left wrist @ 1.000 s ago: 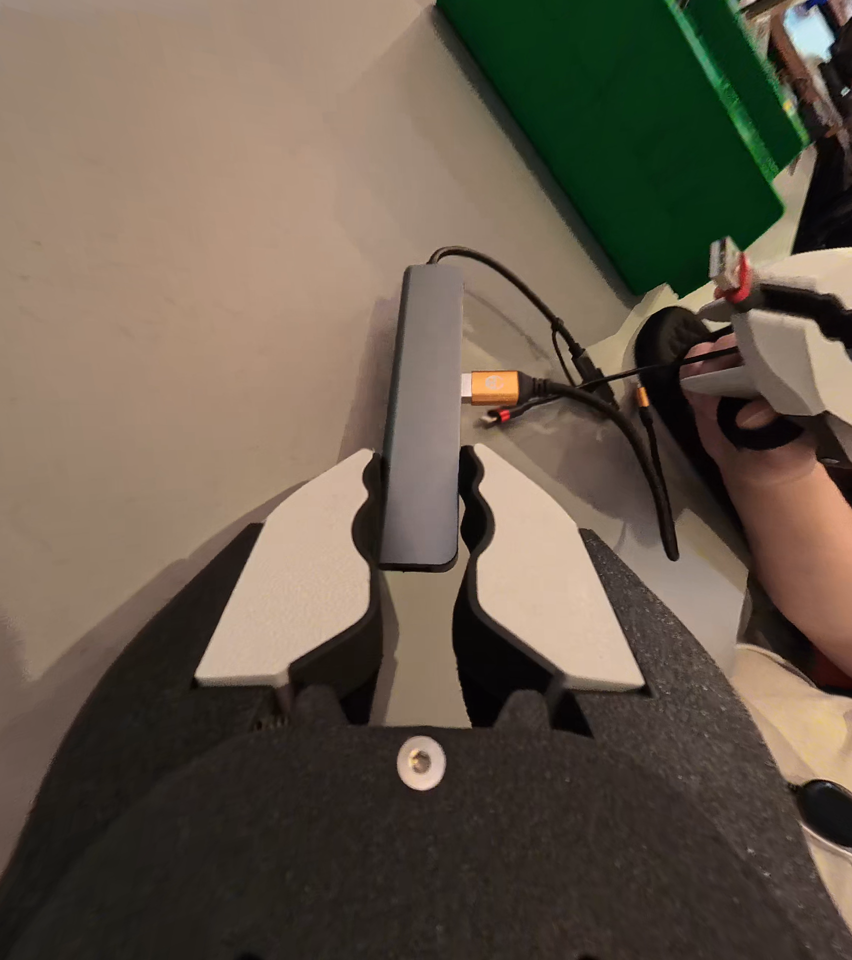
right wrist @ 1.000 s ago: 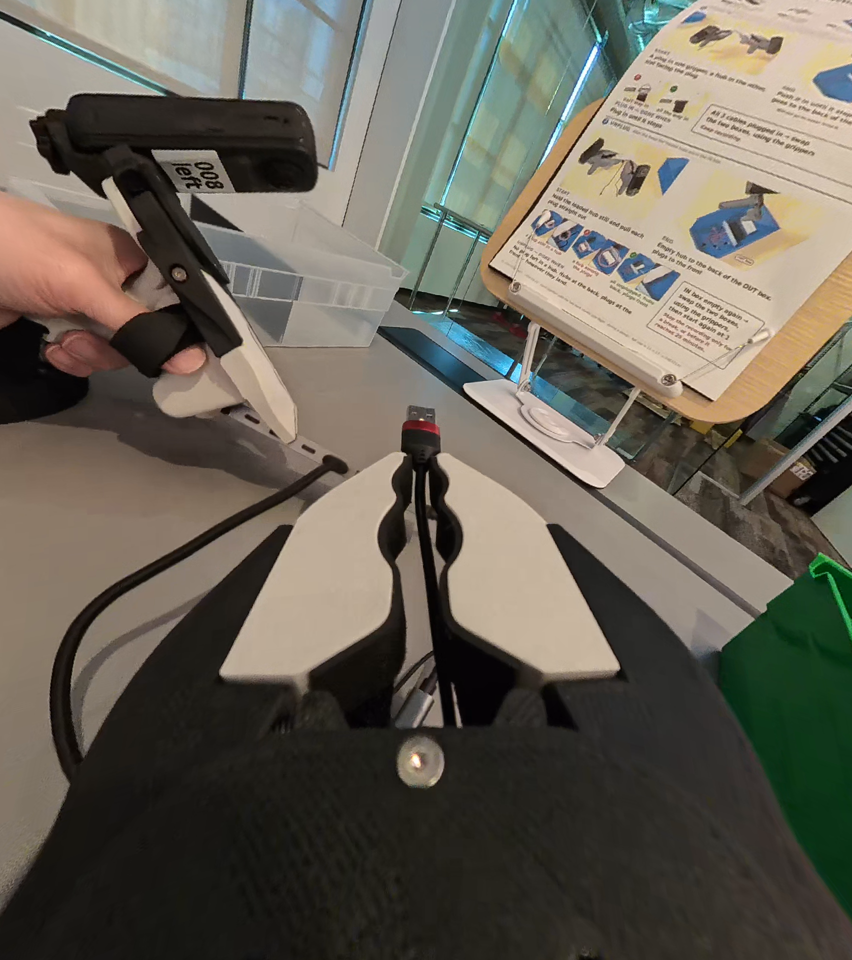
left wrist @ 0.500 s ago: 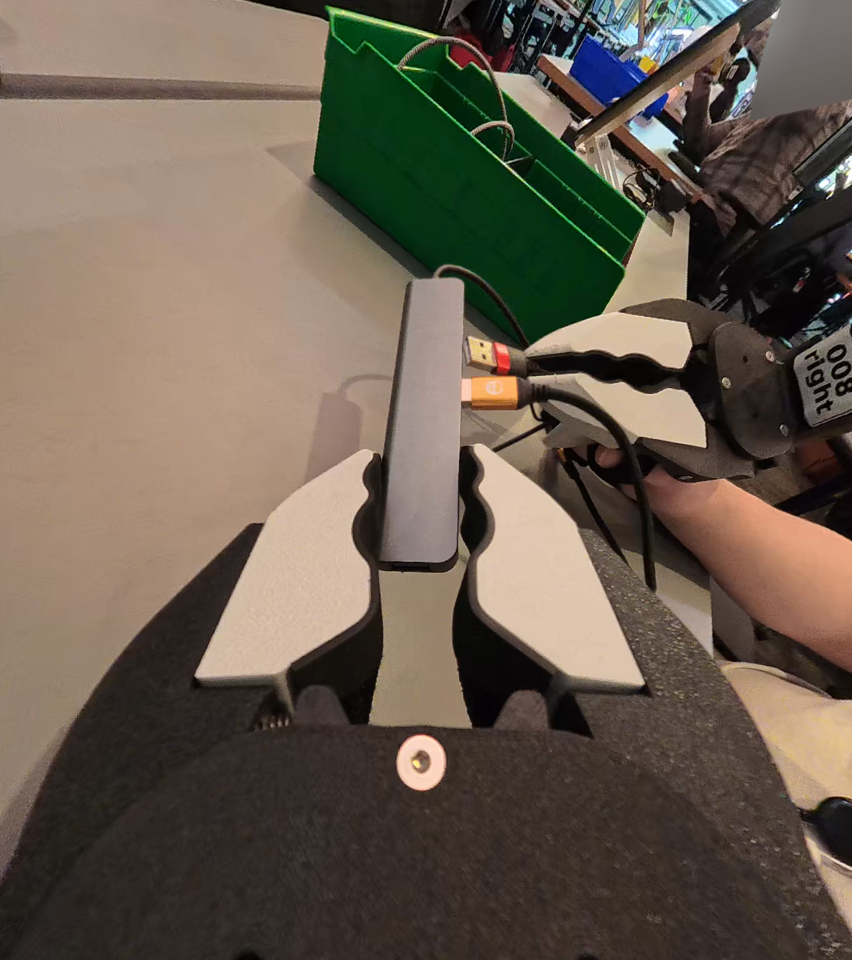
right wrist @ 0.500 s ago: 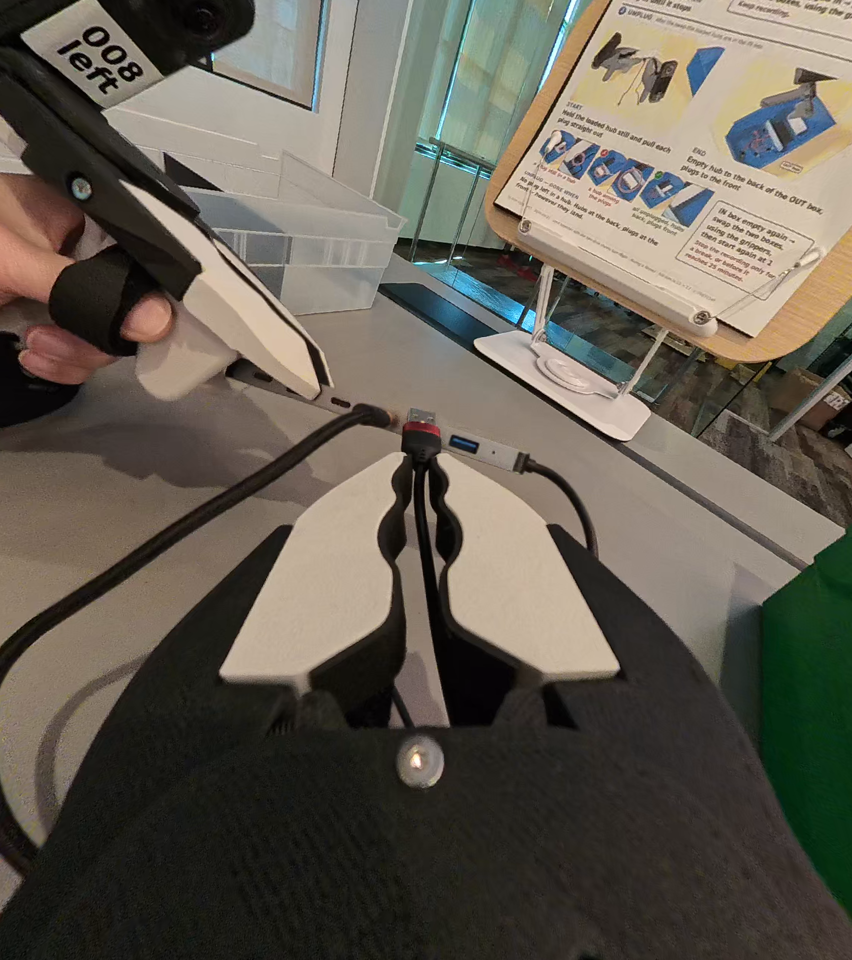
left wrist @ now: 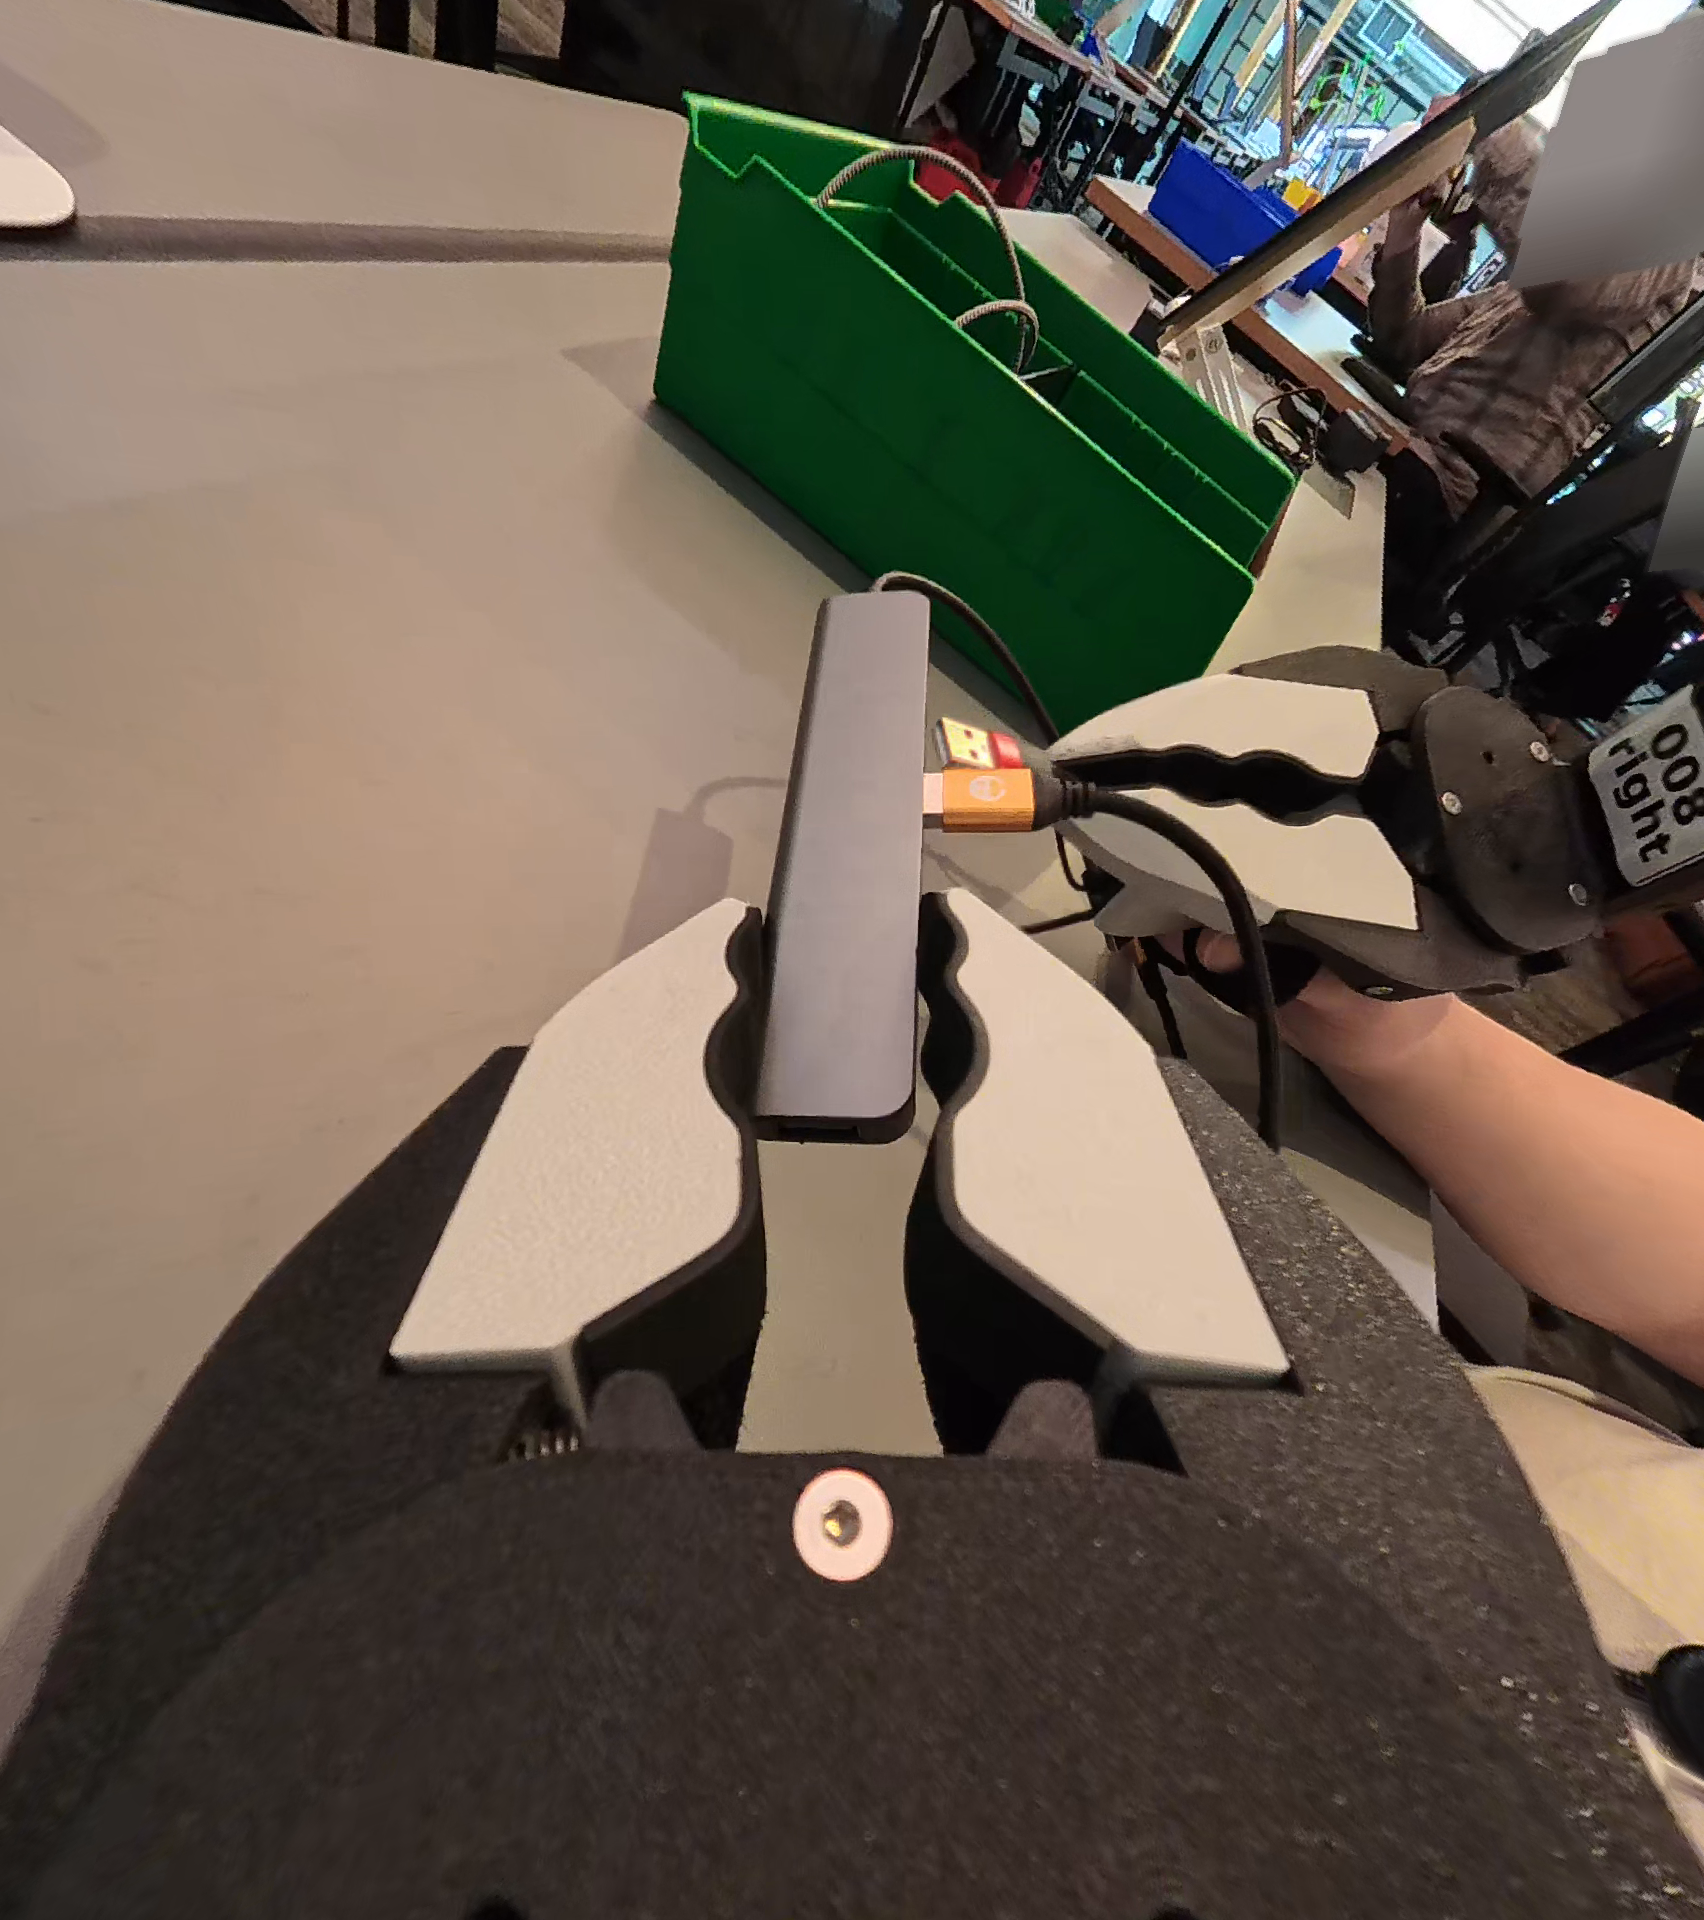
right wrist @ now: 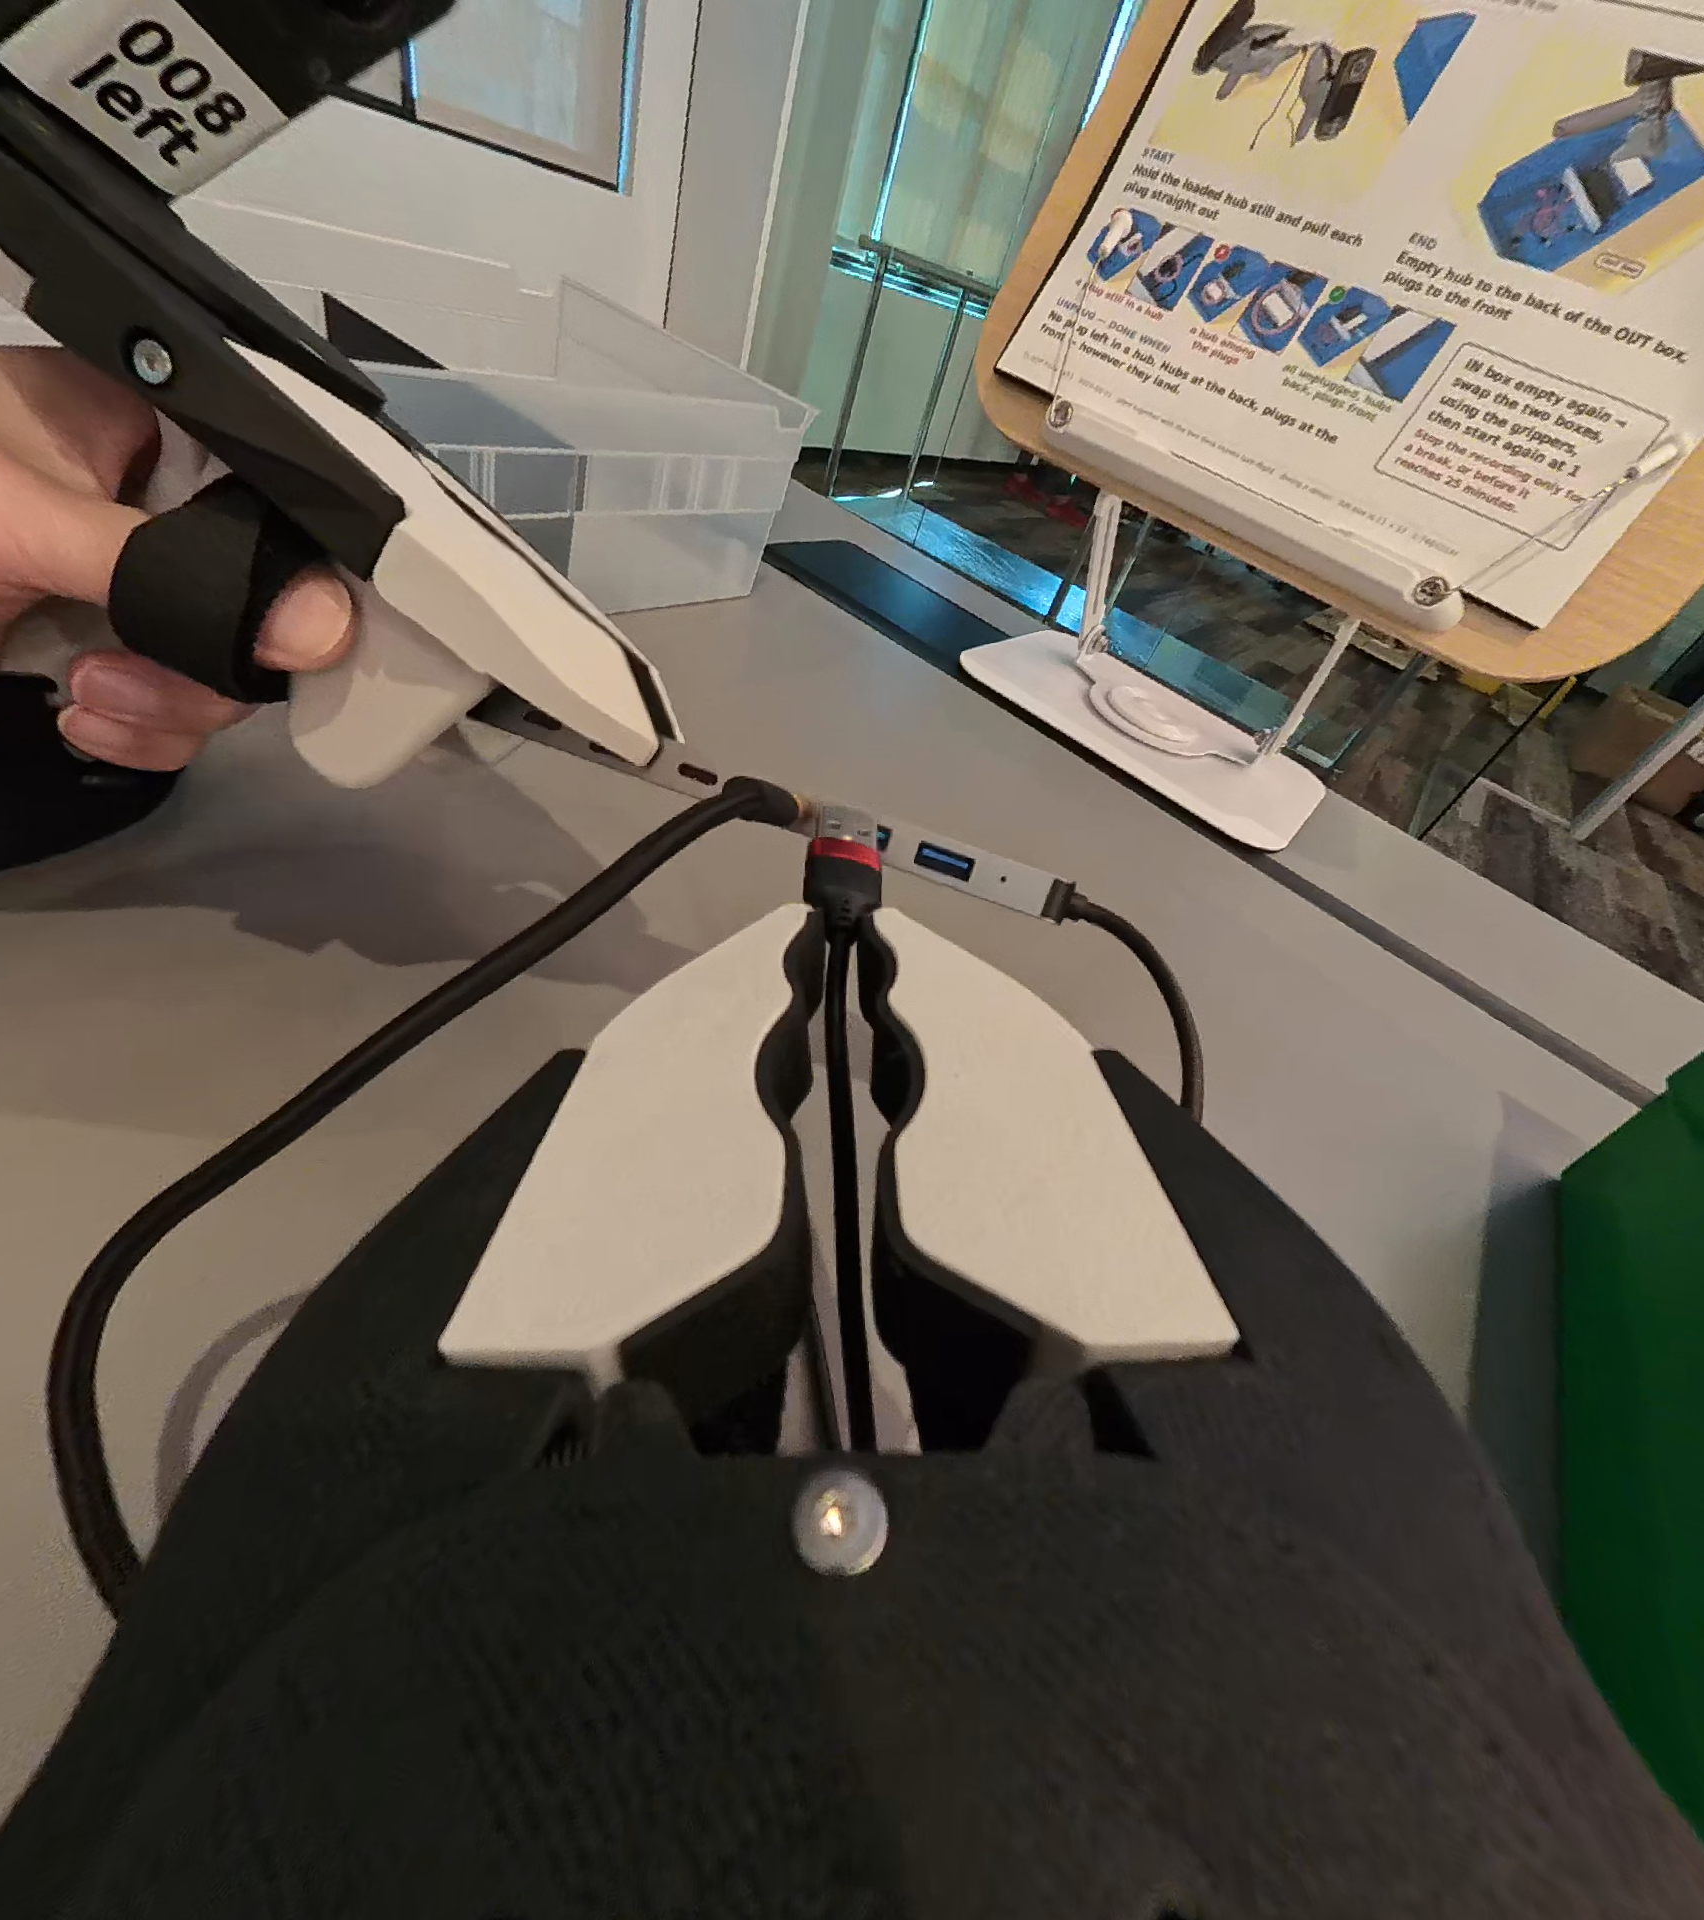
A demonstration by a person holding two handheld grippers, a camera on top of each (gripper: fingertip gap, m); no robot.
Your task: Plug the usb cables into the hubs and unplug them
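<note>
My left gripper (left wrist: 837, 935) is shut on the near end of a long dark grey USB hub (left wrist: 853, 831), held above the grey table. An orange plug (left wrist: 983, 802) with a black cable sits in the hub's right side. My right gripper (right wrist: 843, 920) is shut on the black cable of a red-collared USB-A plug (right wrist: 843, 847), whose metal tip is right at the hub's side ports (right wrist: 941, 857). In the left wrist view the red plug (left wrist: 978, 743) sits just above the orange one, its tip close to the hub's edge. The left gripper (right wrist: 619, 717) shows in the right wrist view.
A green bin (left wrist: 931, 447) with cables in it stands behind the hub on the table (left wrist: 308, 623). A clear plastic bin (right wrist: 619, 468) and an instruction board on a white stand (right wrist: 1347, 312) lie at the far side. A person's forearm (left wrist: 1554, 1226) is at right.
My right gripper has carried the red plug from up in the air to the hub's side, just above the orange plug. The left gripper has tilted the hub up off the table.
</note>
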